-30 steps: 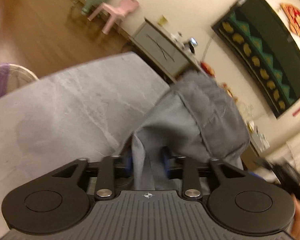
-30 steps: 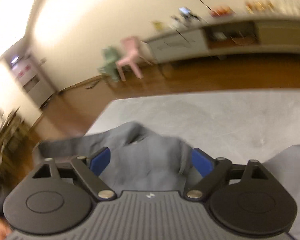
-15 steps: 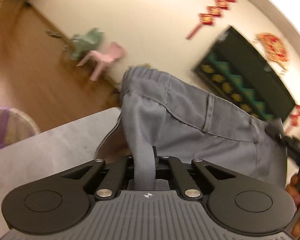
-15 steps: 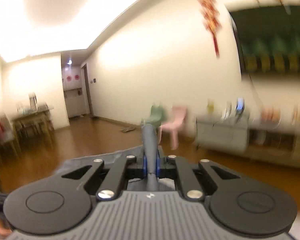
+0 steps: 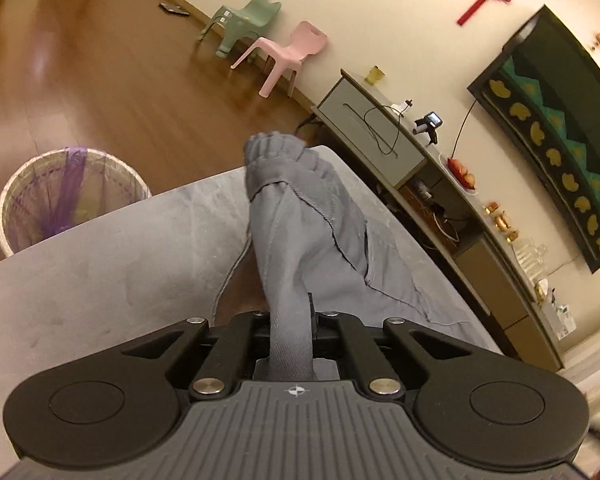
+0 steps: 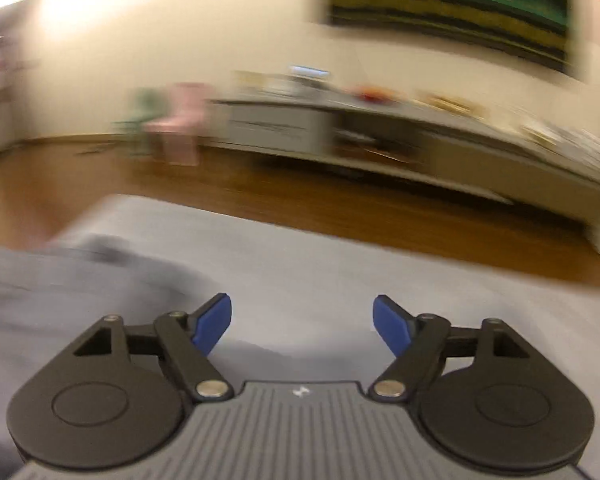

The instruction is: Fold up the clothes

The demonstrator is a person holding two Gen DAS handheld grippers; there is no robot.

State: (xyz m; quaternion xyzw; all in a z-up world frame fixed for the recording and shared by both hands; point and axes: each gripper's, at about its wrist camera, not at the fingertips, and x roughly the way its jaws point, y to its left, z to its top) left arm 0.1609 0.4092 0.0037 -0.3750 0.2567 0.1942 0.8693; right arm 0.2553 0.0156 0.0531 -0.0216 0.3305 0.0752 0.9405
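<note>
Plain grey garment (image 5: 300,236), grey marbled table (image 5: 100,280), blue-padded black tongs (image 6: 302,322), pink chair (image 5: 288,54).

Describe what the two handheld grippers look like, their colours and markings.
Both have a ribbed grey body, black linkage arms with silver pivots, round black side discs and a small white centre mark. The right gripper has blue fingertip pads; the left gripper's pads are hidden.

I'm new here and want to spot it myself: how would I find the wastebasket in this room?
Start at the grey table that fills the near part of the left view. Just past its far left edge, on the brown wooden floor, stands a round pale woven wastebasket. Its purple liner sets it apart from the green chair and pink chair against the wall.
</note>
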